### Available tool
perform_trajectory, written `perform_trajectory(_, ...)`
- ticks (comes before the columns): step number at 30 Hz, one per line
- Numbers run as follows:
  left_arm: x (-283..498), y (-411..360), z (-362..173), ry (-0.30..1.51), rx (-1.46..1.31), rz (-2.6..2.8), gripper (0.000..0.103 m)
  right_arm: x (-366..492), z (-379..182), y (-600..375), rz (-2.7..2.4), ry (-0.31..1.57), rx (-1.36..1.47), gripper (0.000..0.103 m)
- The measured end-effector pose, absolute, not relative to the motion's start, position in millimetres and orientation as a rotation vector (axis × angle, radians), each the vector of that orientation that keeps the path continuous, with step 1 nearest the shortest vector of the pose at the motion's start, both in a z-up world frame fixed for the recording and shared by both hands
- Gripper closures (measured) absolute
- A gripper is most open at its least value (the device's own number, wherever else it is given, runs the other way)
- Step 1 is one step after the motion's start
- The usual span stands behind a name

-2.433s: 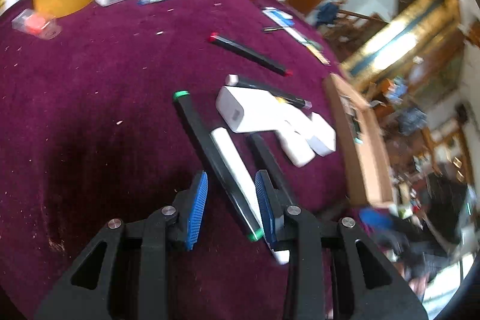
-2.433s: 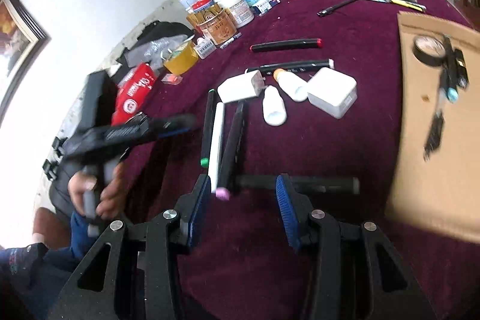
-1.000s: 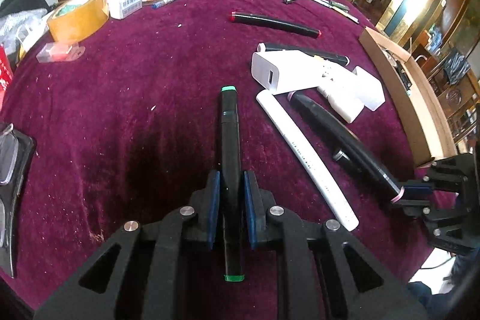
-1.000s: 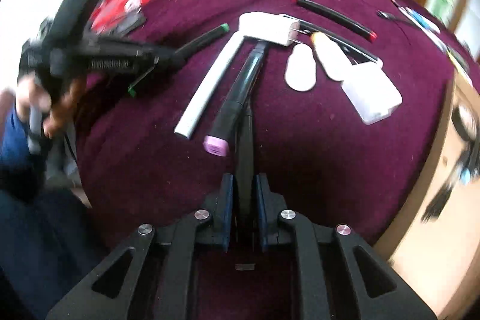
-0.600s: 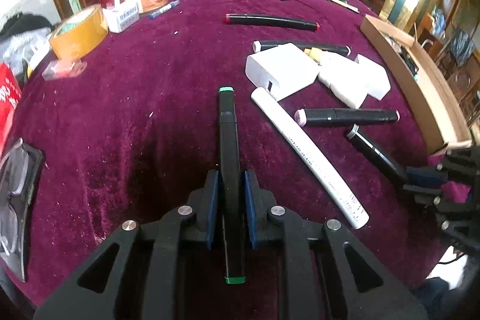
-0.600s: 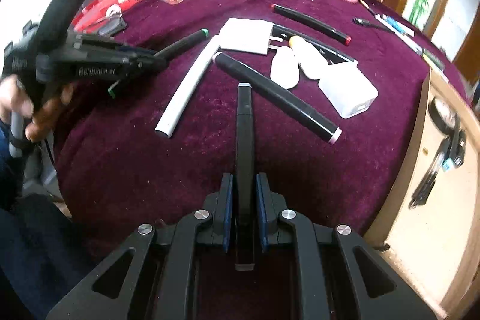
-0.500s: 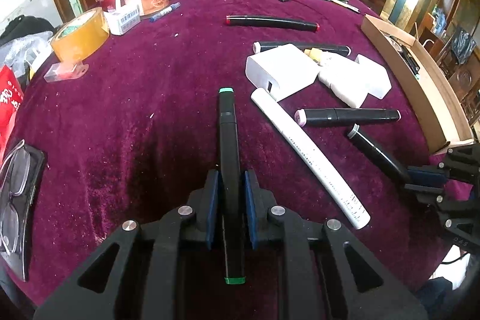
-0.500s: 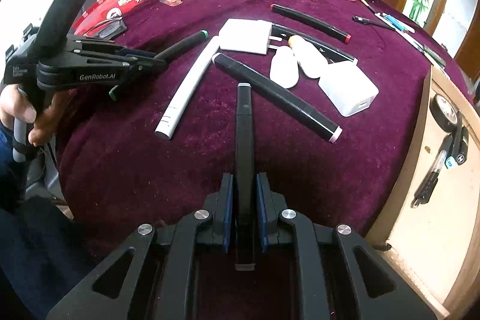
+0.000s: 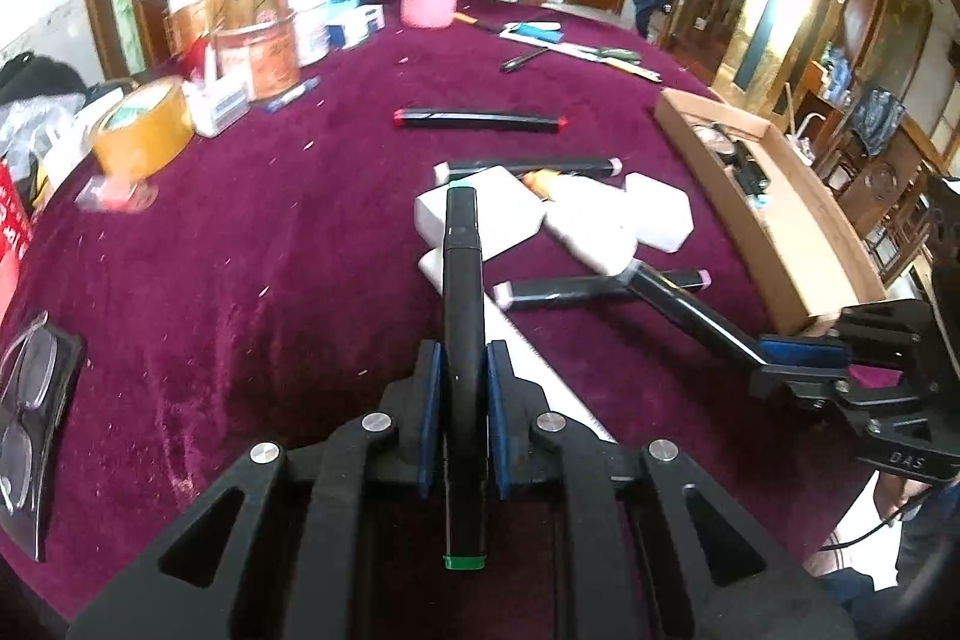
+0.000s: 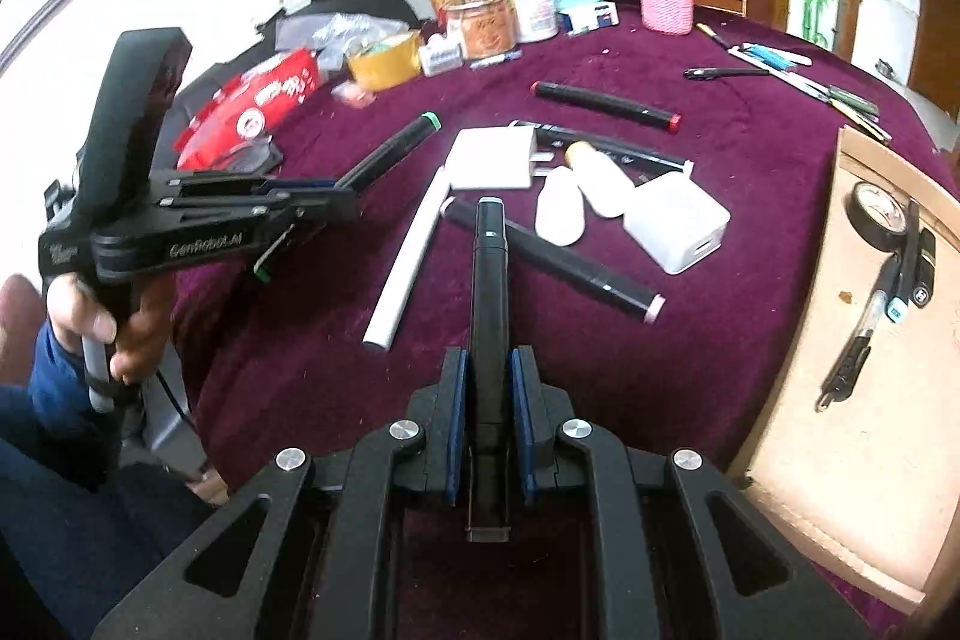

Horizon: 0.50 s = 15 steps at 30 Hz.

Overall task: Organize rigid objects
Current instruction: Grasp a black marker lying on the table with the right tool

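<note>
A round table (image 9: 252,232) under a maroon cloth is carrying everything. A cardboard tray (image 10: 840,436) is sitting at its right edge, holding pens and a roll of tape. The left gripper (image 9: 461,388) is clamping its blue pads on a green-capped marker (image 9: 462,316), which is lying along the fingers above the cloth, tip pointing at the white adapter (image 9: 504,214). The right gripper (image 10: 489,400) is pinching a grey-tipped marker (image 10: 491,292) the same way, clear of the cloth. A white tube (image 10: 408,262) and a pink-capped marker (image 10: 552,259) are lying just beyond the held markers. Past them, a second adapter (image 10: 675,220) and two white bottles (image 10: 561,205) are clustering together, touching. A red-capped marker (image 10: 606,105) is resting apart, further back.
</note>
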<state>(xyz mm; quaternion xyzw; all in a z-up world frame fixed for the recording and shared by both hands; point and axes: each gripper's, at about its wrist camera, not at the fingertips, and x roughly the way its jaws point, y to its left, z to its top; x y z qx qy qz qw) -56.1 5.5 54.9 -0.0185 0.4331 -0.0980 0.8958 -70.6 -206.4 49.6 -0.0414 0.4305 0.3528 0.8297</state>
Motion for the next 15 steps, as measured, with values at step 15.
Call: perform_trajectory(15, -54, -5, 53, 0.902, -0.036, -0.227, 0.091, -62, 23, -192, 0.724, 1.005, -0.140, 0.090)
